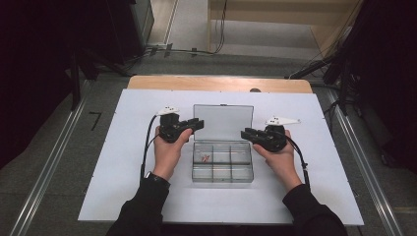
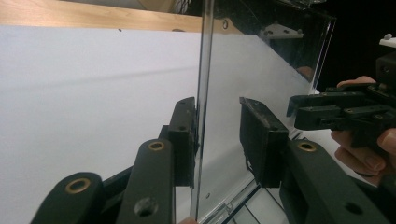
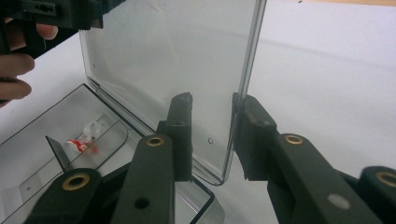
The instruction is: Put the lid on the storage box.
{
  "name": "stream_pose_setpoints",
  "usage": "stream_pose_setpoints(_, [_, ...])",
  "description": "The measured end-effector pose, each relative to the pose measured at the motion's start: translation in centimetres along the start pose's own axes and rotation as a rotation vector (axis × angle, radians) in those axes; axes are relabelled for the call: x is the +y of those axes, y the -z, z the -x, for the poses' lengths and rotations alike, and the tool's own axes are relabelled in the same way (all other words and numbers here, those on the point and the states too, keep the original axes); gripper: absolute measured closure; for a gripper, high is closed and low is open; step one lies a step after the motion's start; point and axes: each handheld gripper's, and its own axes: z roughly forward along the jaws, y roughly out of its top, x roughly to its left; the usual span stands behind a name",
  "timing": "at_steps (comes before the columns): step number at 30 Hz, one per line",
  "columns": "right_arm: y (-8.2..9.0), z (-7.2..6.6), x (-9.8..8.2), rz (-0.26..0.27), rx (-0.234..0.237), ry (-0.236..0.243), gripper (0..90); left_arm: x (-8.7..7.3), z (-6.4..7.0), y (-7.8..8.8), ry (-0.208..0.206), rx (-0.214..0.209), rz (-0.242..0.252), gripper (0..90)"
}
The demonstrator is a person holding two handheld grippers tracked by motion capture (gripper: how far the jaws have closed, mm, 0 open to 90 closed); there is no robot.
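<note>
The upright clear lid [image 1: 223, 121] of the box [image 1: 222, 169] stands as a wall between the left gripper [image 1: 195, 123] and right gripper [image 1: 244, 132], each straddling a side edge, while the white bench [image 1: 123, 147] lies bare on either side and beyond
</note>
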Motion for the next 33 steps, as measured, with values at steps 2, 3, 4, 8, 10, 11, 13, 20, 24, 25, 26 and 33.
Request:
stream_pose_setpoints(2, [0.0,-0.1,0.0,0.001,-0.003,-0.005,66.8,-0.2,0.0,0.0,-0.004,-0.002,0.005,66.9])
stream_pose_setpoints(3, [0.0,-0.1,0.0,0.002,-0.004,-0.003,65.8,-0.3,0.0,0.1,-0.007,-0.003,0.006,66.7])
stream_pose_setpoints(4, [0.0,-0.2,0.1,0.000,-0.006,-0.001,64.8,-0.4,0.1,0.1,-0.011,-0.002,0.011,66.5])
stream_pose_setpoints(8, [0.3,-0.2,0.3,0.019,0.005,-0.013,59.8,-0.6,0.4,0.4,-0.023,-0.006,0.026,66.5])
stream_pose_setpoints(10, [0.6,-0.3,0.5,0.038,0.008,-0.021,57.6,-0.7,0.5,0.6,-0.033,-0.006,0.028,66.5])
stream_pose_setpoints(11, [0.8,-0.3,0.7,0.043,0.007,-0.016,56.4,-0.7,0.6,0.7,-0.038,-0.011,0.030,66.5])
stream_pose_setpoints(13, [1.0,-0.4,1.0,0.051,0.007,-0.007,55.1,-0.8,0.7,0.8,-0.041,-0.017,0.033,66.5])
stream_pose_setpoints(20, [2.3,-1.0,2.4,0.095,0.011,0.012,52.1,-1.1,0.8,1.3,-0.060,-0.049,0.034,65.8])
stream_pose_setpoints(24, [2.9,-1.5,3.1,0.113,0.013,0.030,52.3,-1.2,0.9,1.5,-0.073,-0.057,0.038,65.2])
stream_pose_setpoints(25, [3.0,-1.6,3.2,0.118,0.014,0.034,52.5,-1.2,0.9,1.5,-0.073,-0.060,0.039,65.1])
stream_pose_setpoints(26, [3.1,-1.7,3.3,0.119,0.017,0.038,53.2,-1.3,0.9,1.5,-0.076,-0.063,0.040,65.0])
stream_pose_setpoints(33, [3.2,-2.6,3.4,0.107,0.003,0.080,59.7,-1.5,1.1,1.8,-0.090,-0.067,0.036,64.2])
